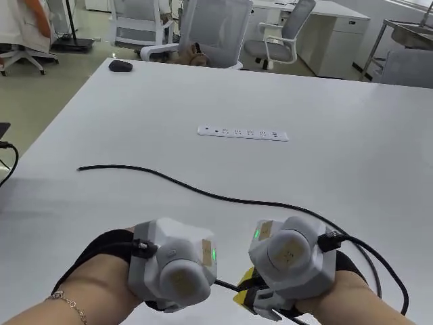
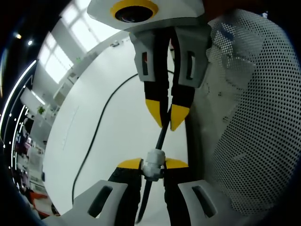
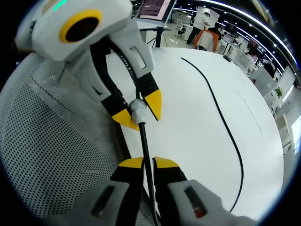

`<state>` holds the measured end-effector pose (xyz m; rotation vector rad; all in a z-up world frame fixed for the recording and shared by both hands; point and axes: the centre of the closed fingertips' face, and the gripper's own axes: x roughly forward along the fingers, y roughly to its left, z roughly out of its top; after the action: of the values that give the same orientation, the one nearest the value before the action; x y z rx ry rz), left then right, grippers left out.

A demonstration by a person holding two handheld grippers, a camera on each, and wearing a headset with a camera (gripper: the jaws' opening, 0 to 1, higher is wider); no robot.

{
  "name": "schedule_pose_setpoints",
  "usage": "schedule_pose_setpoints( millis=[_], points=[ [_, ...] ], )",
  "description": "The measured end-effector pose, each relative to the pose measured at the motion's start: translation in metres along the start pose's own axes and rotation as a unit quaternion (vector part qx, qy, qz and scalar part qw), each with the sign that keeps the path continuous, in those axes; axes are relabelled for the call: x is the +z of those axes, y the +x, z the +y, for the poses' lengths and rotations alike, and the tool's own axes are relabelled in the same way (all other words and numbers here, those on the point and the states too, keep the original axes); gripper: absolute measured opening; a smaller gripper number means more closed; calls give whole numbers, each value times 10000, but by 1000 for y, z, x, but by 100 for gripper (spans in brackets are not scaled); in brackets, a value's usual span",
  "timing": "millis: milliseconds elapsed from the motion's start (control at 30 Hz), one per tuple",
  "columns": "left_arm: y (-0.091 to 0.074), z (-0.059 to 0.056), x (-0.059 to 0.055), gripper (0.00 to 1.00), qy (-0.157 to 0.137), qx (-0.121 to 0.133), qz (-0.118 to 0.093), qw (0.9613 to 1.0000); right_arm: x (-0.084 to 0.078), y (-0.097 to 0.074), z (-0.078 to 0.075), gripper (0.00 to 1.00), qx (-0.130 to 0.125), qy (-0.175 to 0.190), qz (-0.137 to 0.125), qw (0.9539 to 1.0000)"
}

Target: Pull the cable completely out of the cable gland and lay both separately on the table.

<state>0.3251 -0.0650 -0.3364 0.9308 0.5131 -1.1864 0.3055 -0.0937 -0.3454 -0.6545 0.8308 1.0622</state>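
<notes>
Now the left gripper clamps the gland, the right gripper apparently pinches the cable; pull straight apart along its line

— Your left gripper has a white moulded housing with a slot cut in each shoulder. Its jaws are black with yellow tips.

— Your right gripper is built the same way: white shell, black jaws, yellow tips. In the head view both shells look rounded and smooth. Each one carries a small green light and a tan sticker.

— A black lead comes out of a plug on the side of your right shell.

— You wear a black cuff of fabric behind each gripper, and a thin chain bracelet on your left wrist.
</notes>
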Motion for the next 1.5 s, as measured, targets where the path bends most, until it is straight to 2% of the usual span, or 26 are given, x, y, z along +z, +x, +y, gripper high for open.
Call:
schedule_pose_setpoints(
  millis=[267,500,667,767,833,933,1033,1167,1367,1500],
  points=[
    [1,0,-1,18,-6,2,20,10000,-2,2,1,4,-35,-142,74,9999],
    [-1,3,-6,18,-80,64,106,9999,-29,1,-11,4,-271,16,688,9973],
    [0,3,-7,18,-60,59,127,9999,-34,1,-12,5,-284,124,801,9963],
    [-1,3,-7,18,-66,66,135,9999,-34,2,-8,6,-181,93,826,9964],
    [-1,4,-7,18,-54,71,132,9999,-30,4,-3,11,-81,-64,766,9970],
    [0,3,-7,18,-34,75,125,9999,-16,6,7,15,97,-158,481,9987],
    [-1,4,-5,18,-43,98,79,9999,-8,4,3,15,8,-238,321,9992],
    [-1,3,-3,18,-9,79,51,10000,4,-1,-1,12,-39,-92,-49,9999],
    [0,1,-2,18,-2,40,29,10000,4,1,3,4,12,-201,-39,9998],
    [0,2,-2,18,5,45,30,10000,4,1,2,4,-16,-218,-30,9998]
  ],
)
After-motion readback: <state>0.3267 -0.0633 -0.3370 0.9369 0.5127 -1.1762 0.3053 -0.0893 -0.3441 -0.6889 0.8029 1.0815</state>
